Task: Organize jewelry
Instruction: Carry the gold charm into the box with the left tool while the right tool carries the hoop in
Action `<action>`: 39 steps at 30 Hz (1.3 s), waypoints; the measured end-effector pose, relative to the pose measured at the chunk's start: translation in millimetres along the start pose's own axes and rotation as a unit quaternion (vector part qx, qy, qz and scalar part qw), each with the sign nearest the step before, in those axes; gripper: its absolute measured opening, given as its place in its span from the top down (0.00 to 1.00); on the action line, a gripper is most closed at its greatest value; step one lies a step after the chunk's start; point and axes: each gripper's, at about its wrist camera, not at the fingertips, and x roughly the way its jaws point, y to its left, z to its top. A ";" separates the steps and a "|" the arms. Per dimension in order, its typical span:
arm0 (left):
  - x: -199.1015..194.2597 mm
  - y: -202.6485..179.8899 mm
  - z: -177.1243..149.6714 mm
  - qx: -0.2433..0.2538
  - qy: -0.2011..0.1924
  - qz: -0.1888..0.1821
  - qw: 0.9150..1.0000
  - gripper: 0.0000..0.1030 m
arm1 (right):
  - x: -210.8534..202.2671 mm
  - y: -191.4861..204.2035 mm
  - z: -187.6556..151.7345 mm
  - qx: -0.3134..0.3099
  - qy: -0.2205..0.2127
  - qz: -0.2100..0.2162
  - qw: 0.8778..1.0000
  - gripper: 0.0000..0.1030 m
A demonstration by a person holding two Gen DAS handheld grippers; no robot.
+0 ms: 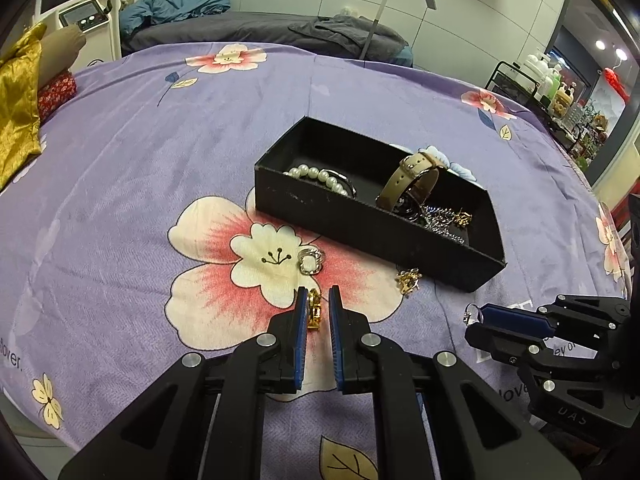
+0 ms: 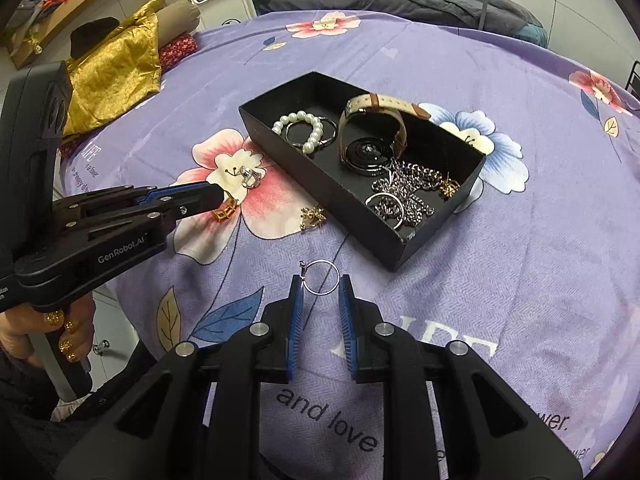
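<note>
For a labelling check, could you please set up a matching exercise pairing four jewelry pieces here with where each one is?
Things:
1. pearl bracelet
2. silver hoop
3. gold earring
4. silver ring

Places:
A. between the jaws of the right gripper
B. loose on the pink flower print of the bedspread
C. inside the black box
D. between the jaws of the left gripper

Pairs: 1-C, 2-A, 3-D, 4-B

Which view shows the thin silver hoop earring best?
The right wrist view: the thin silver hoop earring shows as a full ring pinched between the right hand-held gripper fingertips, above the purple floral cloth. The left wrist view shows only a sliver of it at that gripper's tip.
</note>
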 end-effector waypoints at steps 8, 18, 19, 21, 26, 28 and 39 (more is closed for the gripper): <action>1.8 7.3 -3.7 -0.020 -0.006 0.021 1.000 0.51 | 0.9 -0.8 -1.2 0.000 0.005 -0.002 1.000 0.82; 26.6 -9.0 1.8 0.023 0.016 0.019 0.999 0.79 | 4.9 -0.7 -1.9 0.002 0.011 -0.005 1.000 0.82; 29.6 -10.7 0.8 0.027 0.020 0.022 0.999 0.87 | 5.0 -1.8 -1.7 0.004 0.011 -0.005 1.000 0.82; 28.6 -10.4 0.3 0.024 0.019 0.019 0.999 0.91 | 4.3 -3.8 -1.2 0.007 0.010 -0.007 1.000 0.82; 8.9 -2.7 3.8 0.000 0.003 -0.011 1.000 0.91 | -0.9 -6.7 1.6 0.014 0.003 -0.003 1.000 0.82; -0.5 -1.9 7.0 -0.007 -0.009 -0.018 1.000 0.91 | -3.7 -7.8 3.7 0.016 0.000 -0.001 1.000 0.82; -27.3 -9.4 35.5 0.004 -0.051 -0.029 0.998 0.91 | -21.9 -12.5 22.1 0.023 -0.031 -0.004 0.999 0.82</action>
